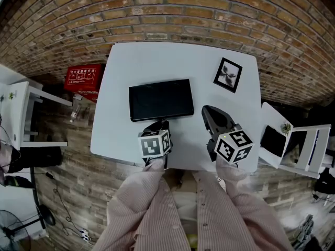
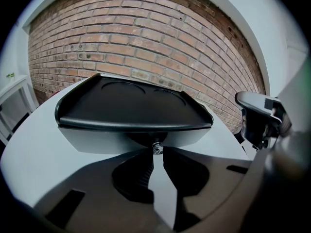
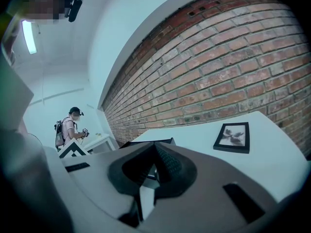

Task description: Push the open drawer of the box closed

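Observation:
A flat black box (image 1: 160, 99) lies in the middle of the white table (image 1: 118, 135). In the left gripper view its black lid (image 2: 131, 106) overhangs a pale grey drawer front (image 2: 97, 140) with a small metal knob (image 2: 156, 148). My left gripper (image 1: 157, 125) is at the box's near edge, and its jaw tips (image 2: 155, 152) are closed on that knob. My right gripper (image 1: 208, 112) hovers to the right of the box, apart from it. Its jaws (image 3: 154, 148) meet with nothing between them. How far the drawer stands out I cannot tell.
A black-framed picture (image 1: 227, 74) lies at the table's back right, also seen as the framed picture (image 3: 233, 136) ahead of the right gripper. A brick wall runs behind. A red case (image 1: 82, 77) sits on the floor at left, a white chair (image 1: 298, 145) at right. A person (image 3: 73, 125) stands far off.

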### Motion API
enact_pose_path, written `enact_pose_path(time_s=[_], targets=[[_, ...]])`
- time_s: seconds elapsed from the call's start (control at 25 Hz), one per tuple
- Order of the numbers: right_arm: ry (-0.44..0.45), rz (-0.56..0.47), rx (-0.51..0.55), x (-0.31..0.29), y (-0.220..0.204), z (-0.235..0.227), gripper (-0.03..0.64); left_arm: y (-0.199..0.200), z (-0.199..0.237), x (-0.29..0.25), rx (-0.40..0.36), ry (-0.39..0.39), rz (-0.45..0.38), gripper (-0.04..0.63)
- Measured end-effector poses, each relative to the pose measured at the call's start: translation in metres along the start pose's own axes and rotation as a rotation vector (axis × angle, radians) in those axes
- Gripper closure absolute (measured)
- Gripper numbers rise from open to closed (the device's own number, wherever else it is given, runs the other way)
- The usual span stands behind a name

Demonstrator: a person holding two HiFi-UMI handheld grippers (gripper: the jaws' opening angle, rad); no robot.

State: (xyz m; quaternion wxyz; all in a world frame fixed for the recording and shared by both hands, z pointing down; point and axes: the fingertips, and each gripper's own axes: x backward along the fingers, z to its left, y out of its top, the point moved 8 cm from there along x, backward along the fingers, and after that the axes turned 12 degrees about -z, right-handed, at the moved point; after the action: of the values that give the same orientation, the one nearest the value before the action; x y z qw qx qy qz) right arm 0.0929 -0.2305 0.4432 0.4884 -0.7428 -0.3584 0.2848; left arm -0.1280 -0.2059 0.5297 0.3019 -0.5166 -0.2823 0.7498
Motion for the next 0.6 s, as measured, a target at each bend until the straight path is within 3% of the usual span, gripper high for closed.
enact_pose_path(time_s=[0.6], targets=[[-0.005,0.004,-0.001,-0.0025,-0.0006,0.0,0.614,0.001,0.002,-0.0028,-0.006,0.0,-0.005,0.538]])
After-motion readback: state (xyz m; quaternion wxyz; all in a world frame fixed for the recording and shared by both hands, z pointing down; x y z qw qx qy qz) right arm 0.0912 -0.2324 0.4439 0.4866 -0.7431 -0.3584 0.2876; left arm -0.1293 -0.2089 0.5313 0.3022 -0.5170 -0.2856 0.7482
